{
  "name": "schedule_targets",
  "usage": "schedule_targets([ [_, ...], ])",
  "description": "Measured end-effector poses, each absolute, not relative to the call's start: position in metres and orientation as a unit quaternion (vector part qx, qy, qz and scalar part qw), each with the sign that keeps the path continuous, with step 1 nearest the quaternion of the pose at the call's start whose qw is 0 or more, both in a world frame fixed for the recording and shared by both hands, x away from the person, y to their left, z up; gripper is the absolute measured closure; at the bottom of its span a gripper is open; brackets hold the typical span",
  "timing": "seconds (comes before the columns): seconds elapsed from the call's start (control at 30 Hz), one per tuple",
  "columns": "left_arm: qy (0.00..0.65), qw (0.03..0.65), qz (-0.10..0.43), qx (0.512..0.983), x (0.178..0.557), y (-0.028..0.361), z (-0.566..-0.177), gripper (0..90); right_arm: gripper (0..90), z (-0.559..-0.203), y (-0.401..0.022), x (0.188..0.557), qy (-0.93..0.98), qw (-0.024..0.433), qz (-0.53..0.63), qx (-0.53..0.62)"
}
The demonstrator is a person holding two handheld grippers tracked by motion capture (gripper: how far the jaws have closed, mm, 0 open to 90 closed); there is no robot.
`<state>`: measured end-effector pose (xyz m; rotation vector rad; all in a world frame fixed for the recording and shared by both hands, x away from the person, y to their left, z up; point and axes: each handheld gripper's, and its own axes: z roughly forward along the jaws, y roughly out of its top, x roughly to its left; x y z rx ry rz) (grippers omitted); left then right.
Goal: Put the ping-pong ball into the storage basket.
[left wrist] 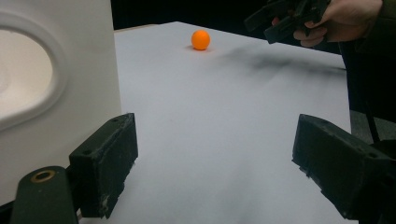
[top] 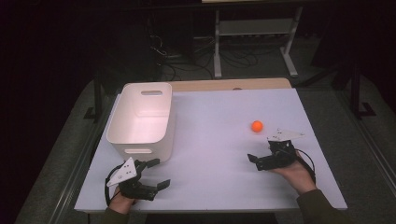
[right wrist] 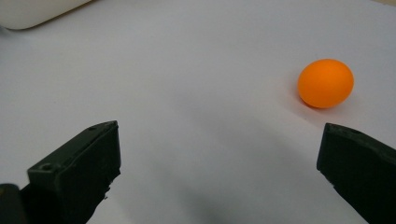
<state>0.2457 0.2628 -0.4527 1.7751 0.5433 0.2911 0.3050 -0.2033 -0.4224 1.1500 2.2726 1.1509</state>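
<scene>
An orange ball [top: 257, 125] lies on the white table top [top: 215, 182], right of centre. My right gripper [top: 259, 148] hovers just near of it, open, jaws empty. In the right gripper view the ball [right wrist: 325, 83] sits ahead and to the right of the wide gap of my right gripper [right wrist: 215, 168], apart from both jaws. My left gripper [top: 161, 172] is open at the near left, beside the front of a white bin [top: 144, 150]. From the left gripper view, my left gripper [left wrist: 219, 158] holds nothing, the bin's wall [left wrist: 70, 70] is close on the left, and the ball [left wrist: 201, 39] is far off.
The white bin's inside looks empty, with a handle slot [top: 152, 92] in its far wall. A hand holds the right gripper [left wrist: 289, 18] at the far right of the left gripper view. A desk frame and cables [top: 252, 42] stand beyond the table's far edge.
</scene>
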Motion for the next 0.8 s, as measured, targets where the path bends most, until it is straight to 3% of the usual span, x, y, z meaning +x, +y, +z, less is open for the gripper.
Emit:
schedule_targets([
  [0.8,0.234,0.59,0.125,0.762,0.246,0.263,-0.453,14.0,0.0,-0.419,-0.209,0.317,0.794,0.177,0.404,0.418],
])
